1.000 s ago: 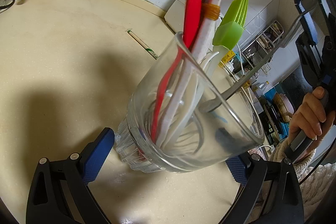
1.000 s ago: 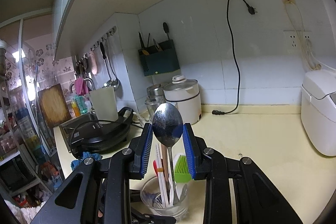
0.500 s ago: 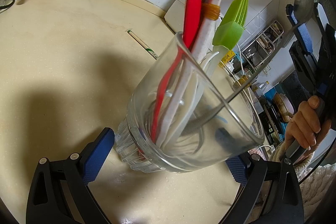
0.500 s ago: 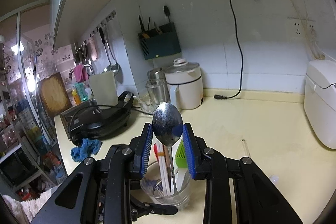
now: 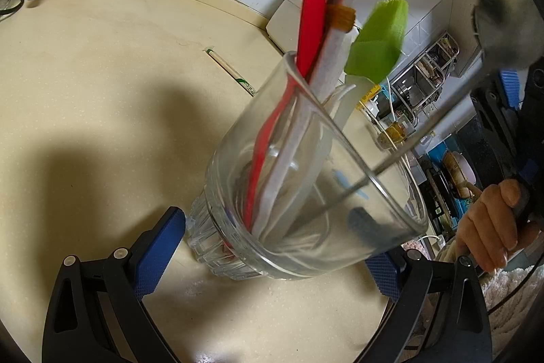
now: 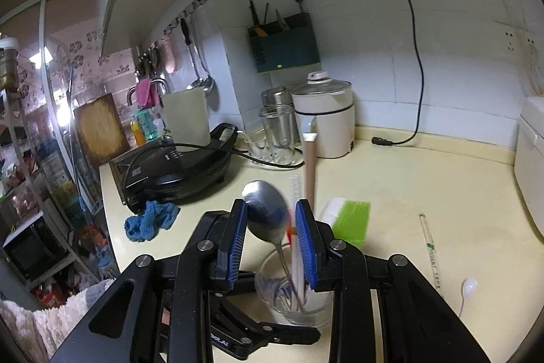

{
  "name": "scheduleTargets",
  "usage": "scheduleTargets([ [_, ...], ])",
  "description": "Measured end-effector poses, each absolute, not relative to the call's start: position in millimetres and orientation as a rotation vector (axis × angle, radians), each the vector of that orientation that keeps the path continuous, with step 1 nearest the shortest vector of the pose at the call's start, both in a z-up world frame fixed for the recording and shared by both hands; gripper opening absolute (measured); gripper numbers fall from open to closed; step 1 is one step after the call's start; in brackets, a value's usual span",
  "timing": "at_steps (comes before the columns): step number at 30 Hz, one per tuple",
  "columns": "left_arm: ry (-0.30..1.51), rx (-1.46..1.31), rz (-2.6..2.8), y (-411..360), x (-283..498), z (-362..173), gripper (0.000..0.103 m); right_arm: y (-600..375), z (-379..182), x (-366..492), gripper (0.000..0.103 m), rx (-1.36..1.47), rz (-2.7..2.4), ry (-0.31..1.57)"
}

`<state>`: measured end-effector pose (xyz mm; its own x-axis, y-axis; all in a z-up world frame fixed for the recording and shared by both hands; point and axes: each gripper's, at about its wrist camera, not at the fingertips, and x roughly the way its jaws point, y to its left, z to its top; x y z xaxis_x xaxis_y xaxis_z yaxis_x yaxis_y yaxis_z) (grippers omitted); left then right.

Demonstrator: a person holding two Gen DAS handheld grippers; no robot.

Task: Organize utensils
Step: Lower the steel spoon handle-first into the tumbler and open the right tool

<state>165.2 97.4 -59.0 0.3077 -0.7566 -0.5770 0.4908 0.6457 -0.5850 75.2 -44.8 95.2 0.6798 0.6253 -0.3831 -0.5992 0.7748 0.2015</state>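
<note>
Steel spoon (image 6: 265,213) stands handle-down in clear glass tumbler (image 5: 306,193), bowl between your right tool (image 6: 268,240) pads, apparently loose. Left tool (image 5: 268,254) brackets tumbler, contact unclear. Next: withdraw.

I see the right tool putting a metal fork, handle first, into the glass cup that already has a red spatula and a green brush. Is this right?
Not quite: it is a metal spoon, not a fork. The right wrist view shows its oval bowl between the right tool's pads. The handle does reach into the glass cup holding the red spatula and green brush.
</note>
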Motion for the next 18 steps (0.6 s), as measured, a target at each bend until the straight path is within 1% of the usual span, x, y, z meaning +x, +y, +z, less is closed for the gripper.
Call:
scheduleTargets([
  [6, 0.942, -0.326, -0.844, 97.2, 165.4, -58.9, 0.099, -42.7, 98.5, 69.2, 0.030, 0.045, 0.672, 0.426],
  [18, 0.942, -0.326, -0.844, 97.1, 165.4, -58.9, 0.099, -80.7, 114.3, 73.9, 0.030, 0.102, 0.581, 0.389],
])
